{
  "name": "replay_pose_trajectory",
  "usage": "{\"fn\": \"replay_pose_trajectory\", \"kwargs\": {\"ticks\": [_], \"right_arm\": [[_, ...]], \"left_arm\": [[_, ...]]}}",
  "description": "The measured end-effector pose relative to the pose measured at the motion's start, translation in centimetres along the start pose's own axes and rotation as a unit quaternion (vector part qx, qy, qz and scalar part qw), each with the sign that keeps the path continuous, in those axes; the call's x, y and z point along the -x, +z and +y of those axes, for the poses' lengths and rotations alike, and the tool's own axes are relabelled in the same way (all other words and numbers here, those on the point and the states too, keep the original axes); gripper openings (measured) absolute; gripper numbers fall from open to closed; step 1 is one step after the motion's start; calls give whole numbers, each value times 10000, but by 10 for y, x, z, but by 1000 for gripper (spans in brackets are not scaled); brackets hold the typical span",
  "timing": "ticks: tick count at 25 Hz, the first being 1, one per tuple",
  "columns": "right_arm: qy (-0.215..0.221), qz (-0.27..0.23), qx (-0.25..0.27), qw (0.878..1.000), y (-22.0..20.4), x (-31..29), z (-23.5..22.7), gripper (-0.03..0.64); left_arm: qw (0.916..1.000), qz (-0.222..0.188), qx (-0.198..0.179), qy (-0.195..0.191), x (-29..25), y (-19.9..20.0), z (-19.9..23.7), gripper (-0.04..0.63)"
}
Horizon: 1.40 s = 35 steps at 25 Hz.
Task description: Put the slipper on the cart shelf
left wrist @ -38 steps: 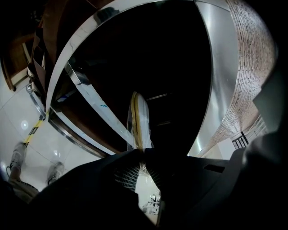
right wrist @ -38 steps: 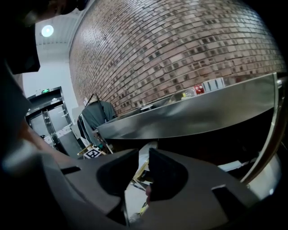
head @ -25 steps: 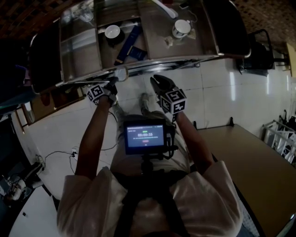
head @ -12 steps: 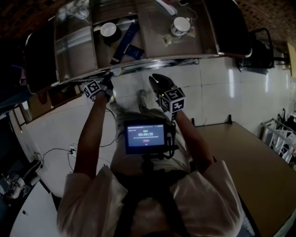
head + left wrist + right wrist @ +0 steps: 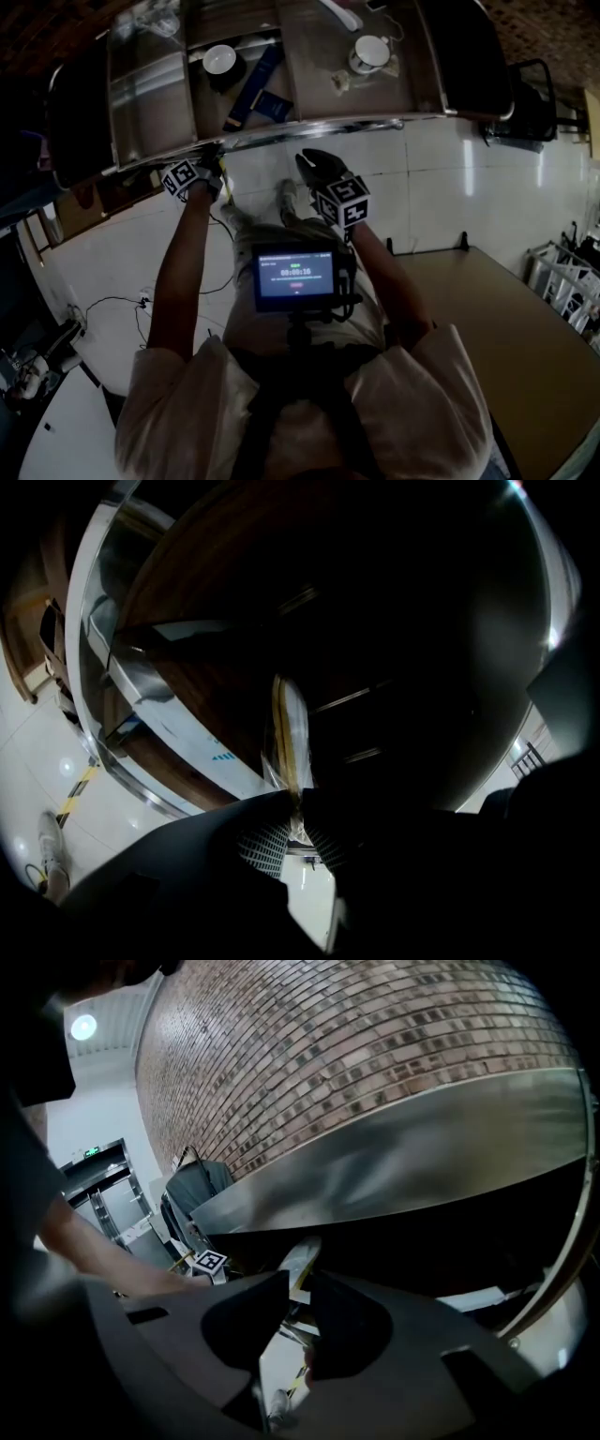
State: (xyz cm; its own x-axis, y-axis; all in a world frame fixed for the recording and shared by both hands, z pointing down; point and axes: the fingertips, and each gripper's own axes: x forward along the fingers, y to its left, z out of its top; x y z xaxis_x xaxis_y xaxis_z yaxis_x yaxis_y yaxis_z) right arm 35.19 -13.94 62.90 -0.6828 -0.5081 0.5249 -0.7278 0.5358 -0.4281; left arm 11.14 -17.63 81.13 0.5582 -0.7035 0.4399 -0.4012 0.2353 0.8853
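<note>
The thin, pale flat slipper in a clear plastic wrap was pinched at its near end between the 2 ribbed pads of the left tool, whose jaws were closed on it. It was held at the edge of the stainless steel cart, just under the top rim, and was not yet lying on any shelf.

Judging by its thinness, it would be very light and floppy, more like a card than a shoe. The wrap looked glossy, so it could slide in the pads or crackle loose. Gripping the sole itself through the wrap, as here, seemed safer than gripping loose film, and holding nearer the middle would reduce droop.

In the left gripper view the slipper stood edge-on. Its long axis ran straight away from the tool, and its far end pointed into the dark space beneath the cart's top.

The right tool had its jaws nearly together. A pale strip showed at the gap, but I could not tell whether it was gripped.
</note>
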Motion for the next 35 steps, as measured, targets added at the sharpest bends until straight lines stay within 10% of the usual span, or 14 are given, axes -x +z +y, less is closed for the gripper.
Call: {"fn": "replay_pose_trajectory", "kwargs": {"ticks": [23, 35], "right_arm": [[3, 114, -32, 9999, -15, 0, 4, 81], [85, 111, 60, 9999, -20, 0, 15, 81]], "left_arm": [[9968, -743, -302, 45, 1, 35, 5, 50], [9832, -991, -1452, 490, 11, 47, 7, 184]]}}
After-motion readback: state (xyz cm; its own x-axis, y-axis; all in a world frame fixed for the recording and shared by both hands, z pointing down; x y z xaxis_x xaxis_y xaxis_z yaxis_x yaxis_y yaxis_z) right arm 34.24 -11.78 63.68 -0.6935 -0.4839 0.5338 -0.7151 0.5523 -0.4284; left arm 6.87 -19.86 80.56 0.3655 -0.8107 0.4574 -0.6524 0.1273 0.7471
